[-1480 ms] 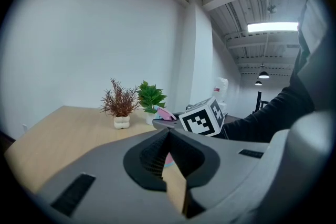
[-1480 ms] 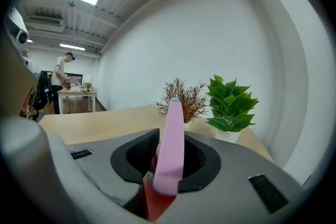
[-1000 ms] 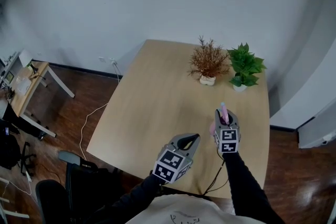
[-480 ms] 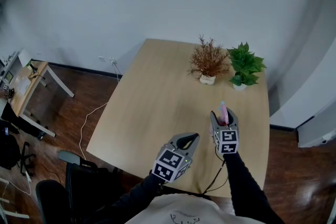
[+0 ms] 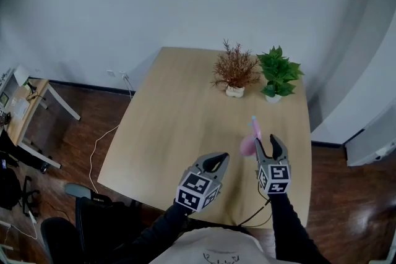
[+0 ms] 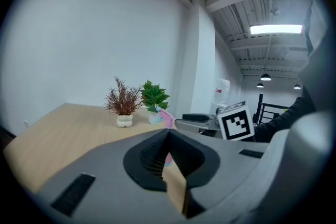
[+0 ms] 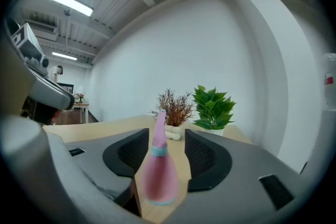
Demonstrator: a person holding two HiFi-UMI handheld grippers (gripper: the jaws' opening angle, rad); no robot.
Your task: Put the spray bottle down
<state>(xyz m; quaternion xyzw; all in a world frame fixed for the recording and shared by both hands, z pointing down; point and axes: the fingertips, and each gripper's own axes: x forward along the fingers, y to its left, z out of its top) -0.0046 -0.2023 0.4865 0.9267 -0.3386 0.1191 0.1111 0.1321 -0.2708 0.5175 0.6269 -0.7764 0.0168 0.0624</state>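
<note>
Right claw (image 5: pixel 268 141) drawn back off spray bottle (image 5: pixel 249 144), wide open; left claw (image 5: pixel 216 161) closed, empty.

On the table (image 5: pixel 176 117) we find the spray bottle (image 5: pixel 249 143) just before our right gripper (image 5: pixel 267 141), and far behind it the twiggy plant (image 5: pixel 234 70) left of the leafy plant (image 5: pixel 278 73)

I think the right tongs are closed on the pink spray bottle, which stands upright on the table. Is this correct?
Not quite. The right tongs are open and do not touch the pink spray bottle, as the right gripper view shows. The bottle does stand upright on the table.
</note>
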